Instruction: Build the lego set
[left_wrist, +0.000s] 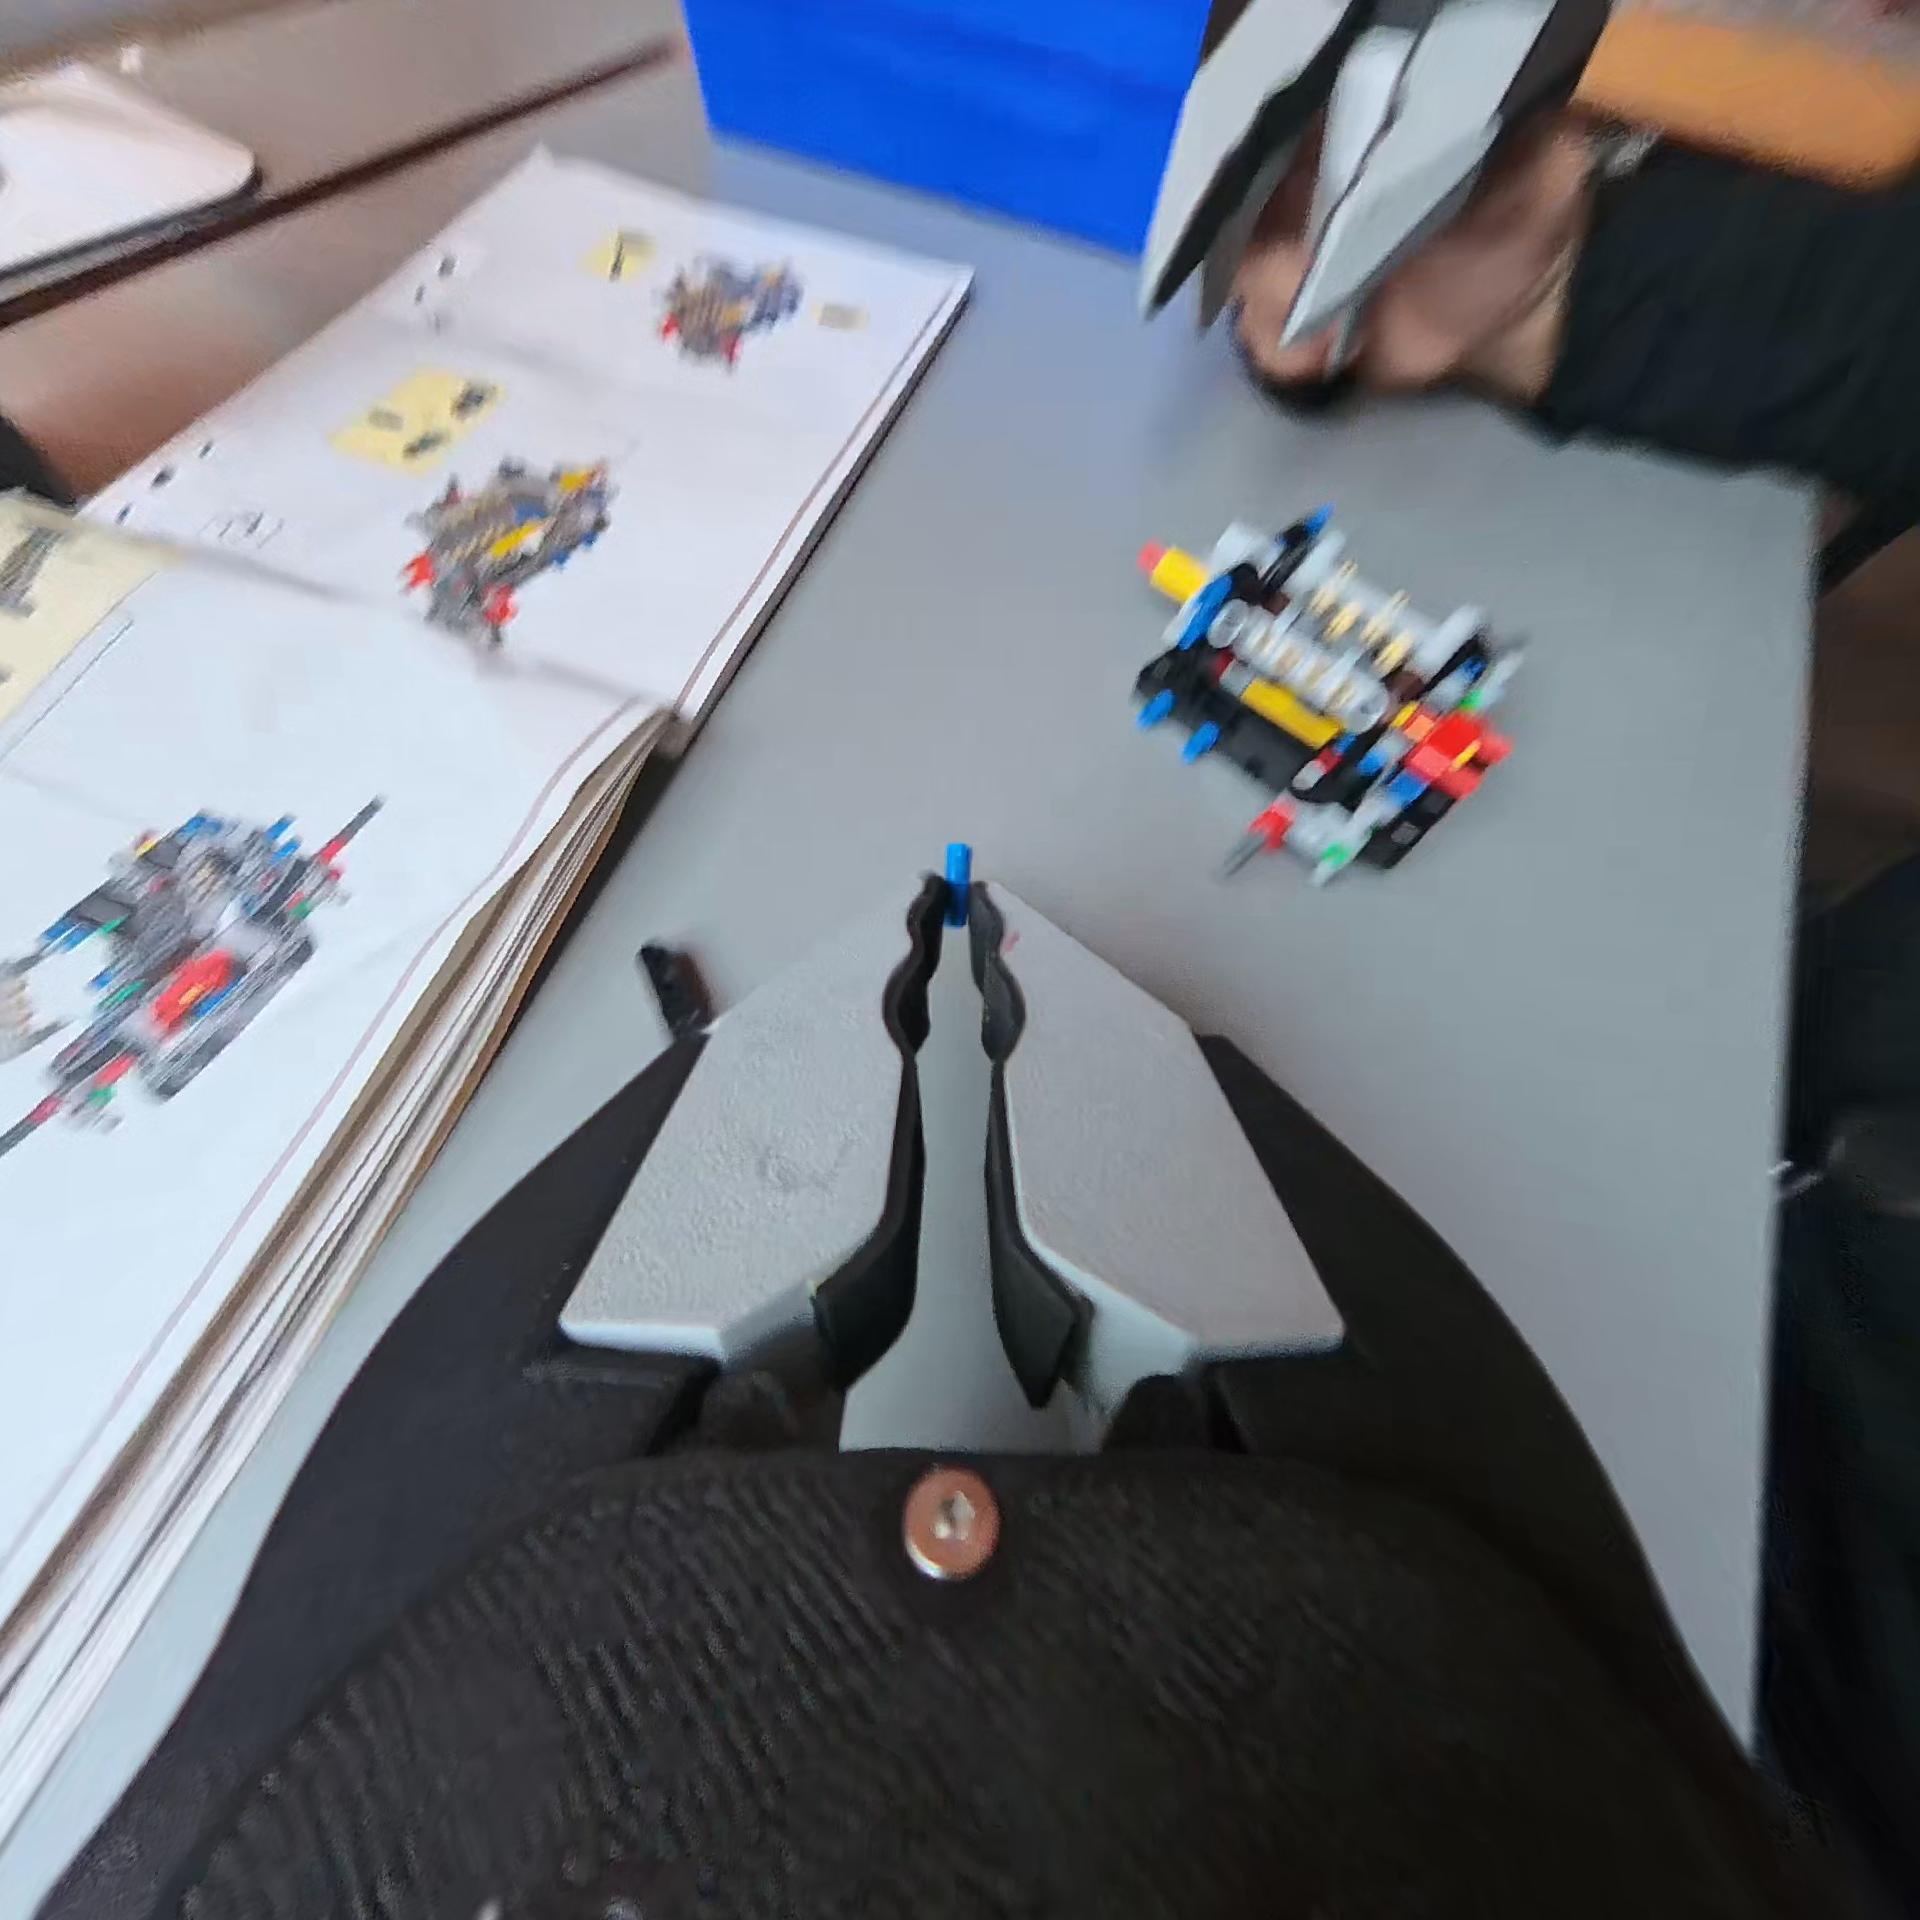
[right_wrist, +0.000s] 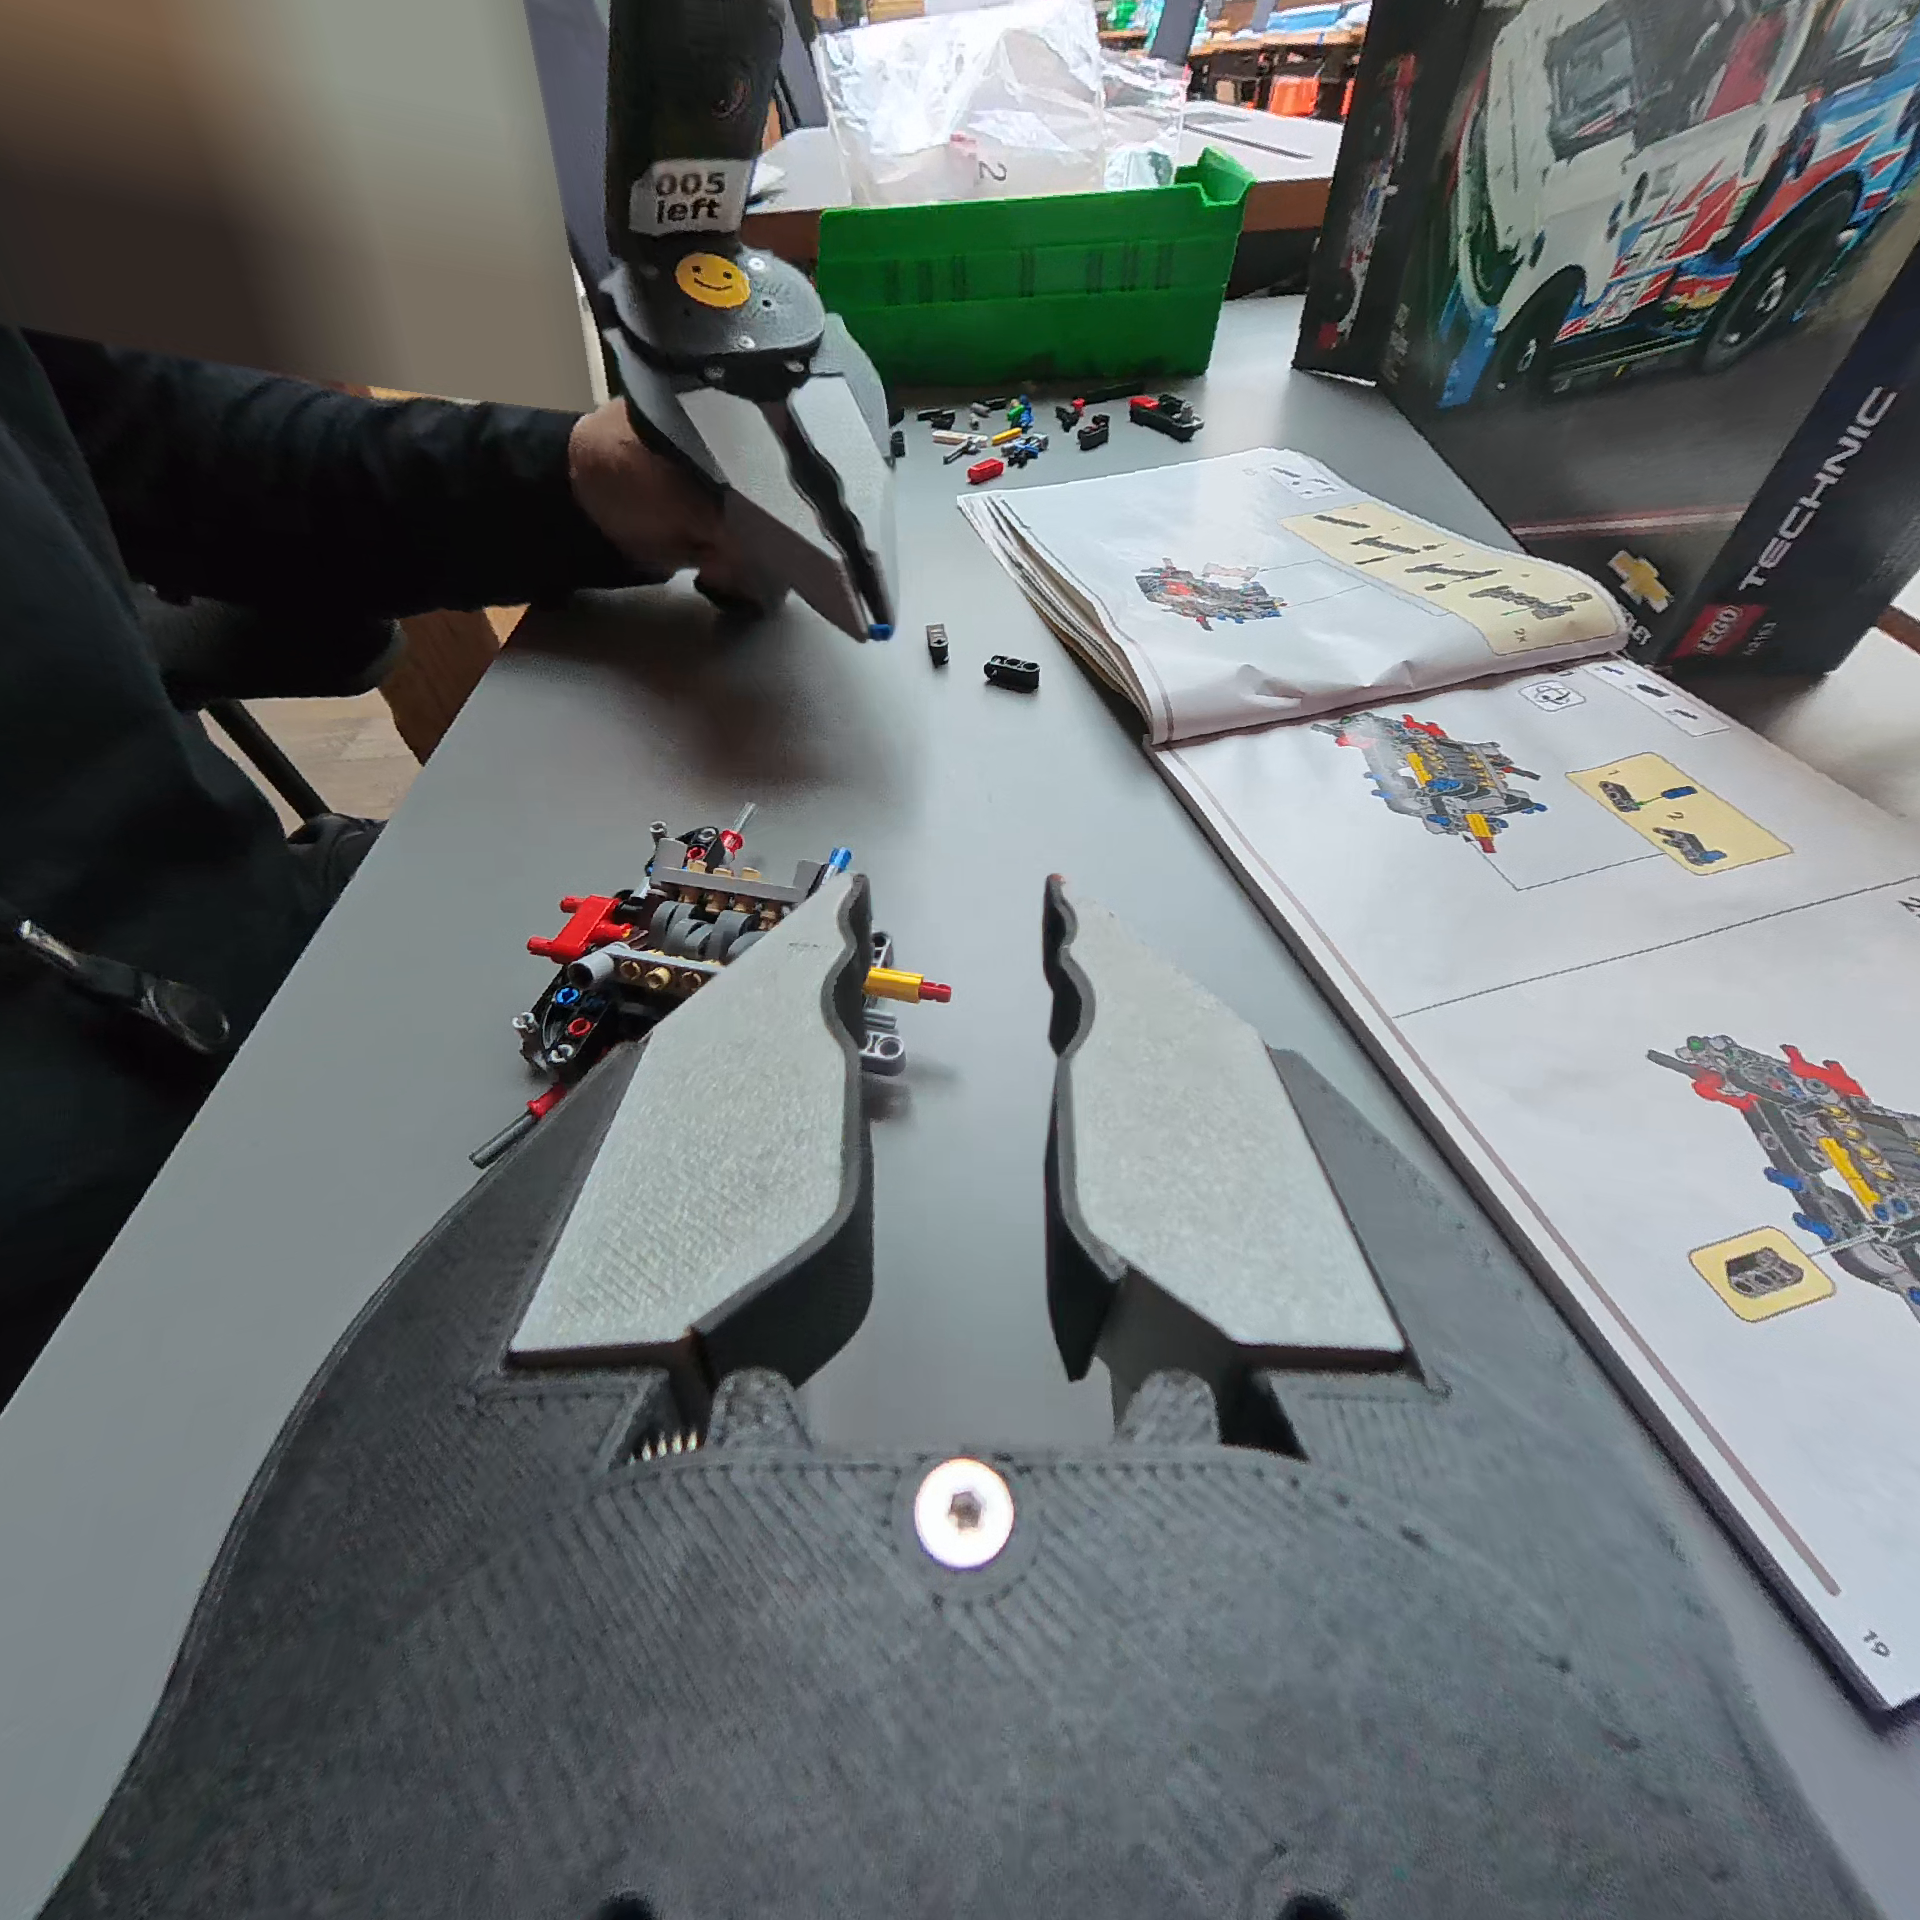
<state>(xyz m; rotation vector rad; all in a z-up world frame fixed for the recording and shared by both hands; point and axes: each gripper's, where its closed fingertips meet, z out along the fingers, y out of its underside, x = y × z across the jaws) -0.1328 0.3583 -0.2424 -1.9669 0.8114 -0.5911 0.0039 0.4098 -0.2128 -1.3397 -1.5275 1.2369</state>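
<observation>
My left gripper (left_wrist: 958, 891) is shut on a small blue pin (left_wrist: 957, 878) and holds it above the grey table; it also shows in the right wrist view (right_wrist: 878, 627) with the blue pin (right_wrist: 881, 630) at its tips. The part-built lego assembly (left_wrist: 1325, 691), black, grey, yellow and red, lies on the table ahead and to the right of it. My right gripper (right_wrist: 954, 894) is open and empty, with the assembly (right_wrist: 686, 945) partly behind its left finger. It appears at the top of the left wrist view (left_wrist: 1252, 312).
An open instruction booklet (right_wrist: 1507, 831) lies along the right side; it is on the left in the left wrist view (left_wrist: 436, 644). Two small black pieces (right_wrist: 977, 660) lie near the left gripper. Loose parts (right_wrist: 1039, 431), a green bin (right_wrist: 1029, 281) and the set's box (right_wrist: 1662, 291) stand farther back. Tip to tip, the grippers are about 15 cm apart.
</observation>
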